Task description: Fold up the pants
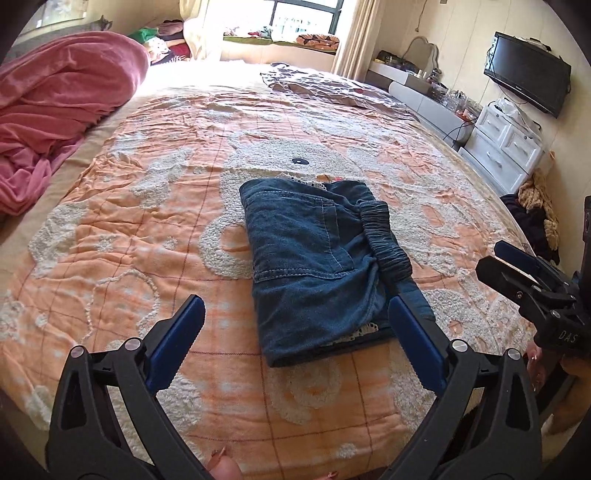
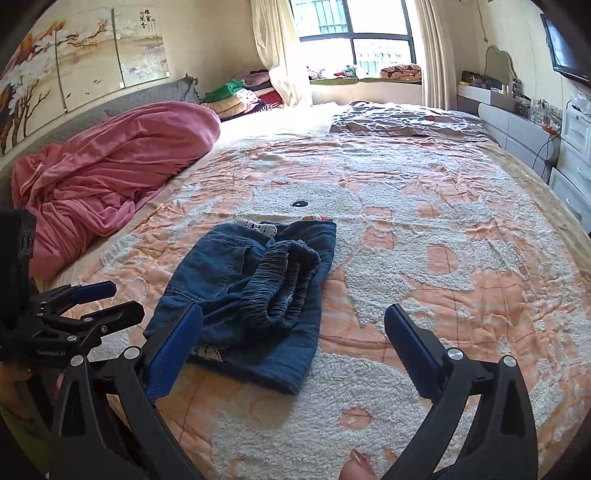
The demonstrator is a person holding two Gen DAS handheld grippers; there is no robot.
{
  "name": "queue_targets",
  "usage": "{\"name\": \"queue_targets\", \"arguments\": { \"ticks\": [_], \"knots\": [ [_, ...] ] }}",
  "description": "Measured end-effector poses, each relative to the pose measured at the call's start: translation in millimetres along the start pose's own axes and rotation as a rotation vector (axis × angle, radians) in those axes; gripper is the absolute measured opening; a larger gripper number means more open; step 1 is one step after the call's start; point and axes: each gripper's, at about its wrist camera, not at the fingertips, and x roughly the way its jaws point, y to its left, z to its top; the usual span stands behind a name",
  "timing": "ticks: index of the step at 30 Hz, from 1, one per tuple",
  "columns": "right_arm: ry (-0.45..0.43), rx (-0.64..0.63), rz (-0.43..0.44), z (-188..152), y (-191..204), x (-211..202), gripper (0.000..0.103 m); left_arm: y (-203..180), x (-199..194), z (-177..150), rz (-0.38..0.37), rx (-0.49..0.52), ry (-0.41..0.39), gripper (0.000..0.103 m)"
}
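— Lying on the bed (image 1: 155, 229), mid-quilt, are the pants (image 1: 317, 266), already a compact folded block. Where do they sit against the two tools?

— Ahead of both and below them. The block's long side runs away from the cameras, toward the window (image 2: 354, 29); the elastic waistband (image 1: 384, 240) is bunched along its right edge.

— Which tool is nearer?

— About equal, I'd judge. The left gripper (image 1: 295, 317) has the near end roughly between its spread jaws, the right blue pad crossing the block's near right corner in that view. The right gripper (image 2: 293, 332) sits off to the block's right, its left pad over the near edge.

— Holding anything?

— No. Both stand wide apart, empty, clear of the cloth.

— So what's left?

— Little, by the look of it. If the waistband wants flattening, the right tool lies on that side.
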Motion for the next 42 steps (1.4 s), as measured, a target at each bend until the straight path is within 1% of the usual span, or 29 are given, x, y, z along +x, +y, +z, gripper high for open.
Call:
{"name": "queue_targets", "arguments": {
  "ticks": [8,14,21,25,33,39,42],
  "knots": [
    [-0.016,-0.007,-0.003,-12.1,0.4,-17.1,0.098,0.3,-12.3,-20.1,0.012,-0.024,-0.008,0.094],
    [-0.002,-0.006,-0.001,-30.6,0.4,-25.1,0.098,-0.8,-15.9,-39.8,0.028,-0.030,-0.001,0.093],
    [-0.006,-0.009,0.004,-49.4,3.9,-30.4,0.098,-5.5,-16.4,-57.8,0.032,-0.029,0.014,0.094],
    [0.010,-0.019,0.001,-59.4,4.3,-27.6,0.098,-8.2,-15.7,-67.6,0.050,-0.021,0.019,0.094],
    [0.054,-0.003,-0.015,-80.1,-0.9,-17.0,0.098,-5.0,-10.9,-80.9,0.041,-0.043,0.037,0.094],
    [0.047,-0.011,-0.030,-87.7,-1.1,-13.6,0.098,-4.0,-5.3,-85.2,0.050,-0.049,0.047,0.094],
    [0.049,0.001,-0.030,-89.7,-2.3,-11.7,0.098,-4.6,-4.2,-87.3,0.052,-0.047,0.037,0.094]
  ]
}}
